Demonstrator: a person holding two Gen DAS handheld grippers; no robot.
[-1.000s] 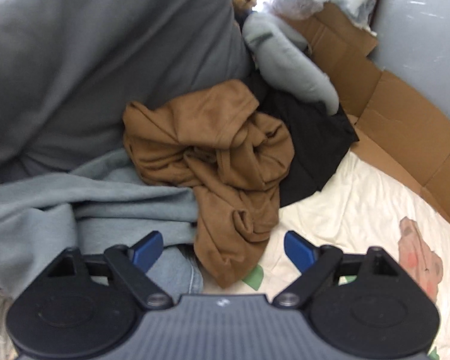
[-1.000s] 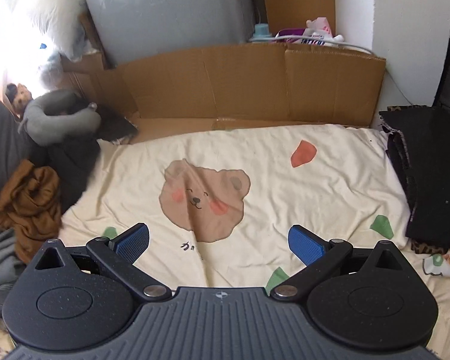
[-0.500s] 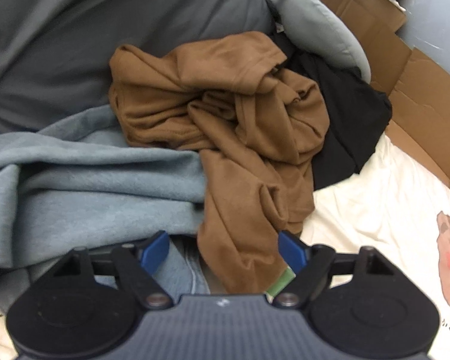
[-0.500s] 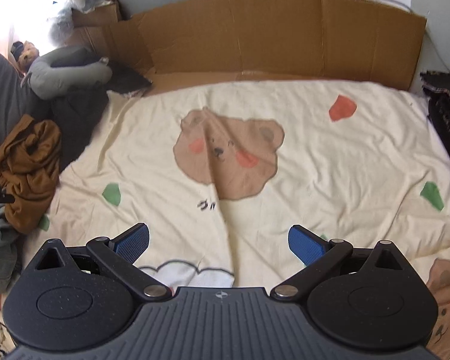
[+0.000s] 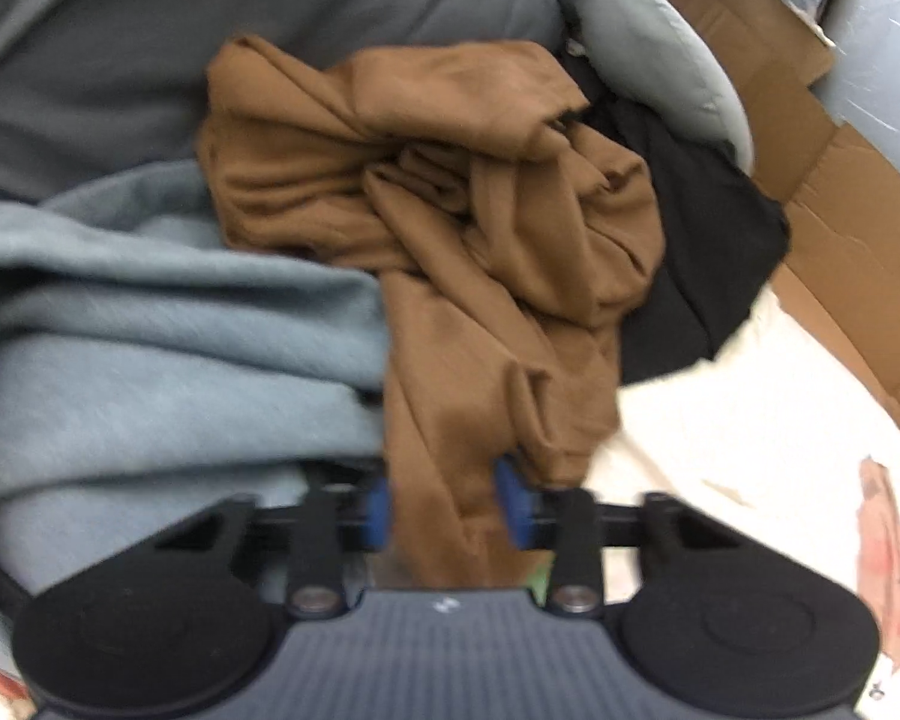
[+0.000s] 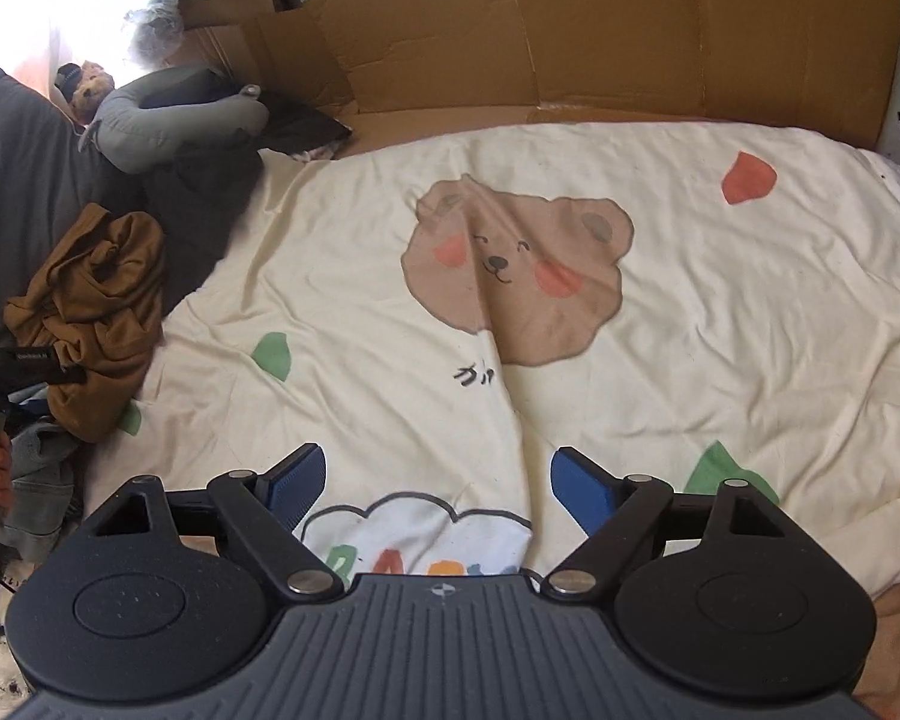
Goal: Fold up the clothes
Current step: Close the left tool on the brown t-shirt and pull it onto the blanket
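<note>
The left tool (image 5: 441,510) has just been closing and grips a hanging fold of the brown shirt (image 5: 450,228), crumpled at the bed's (image 6: 720,324) left edge; the right tool (image 6: 438,486) stands open, empty, over the bedspread

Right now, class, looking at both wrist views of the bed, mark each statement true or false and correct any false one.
1. The left hand-held gripper has a fold of the brown garment between its fingers. True; its jaws have just been closing on it.
2. The right hand-held gripper grips the brown garment. False; it is open over the cream bear-print cover, holding nothing.
3. The brown garment lies flat and folded. False; it is crumpled in a heap.
4. A grey neck pillow lies beyond the brown garment. True.
5. Cardboard lines the far edge of the bed. True.
</note>
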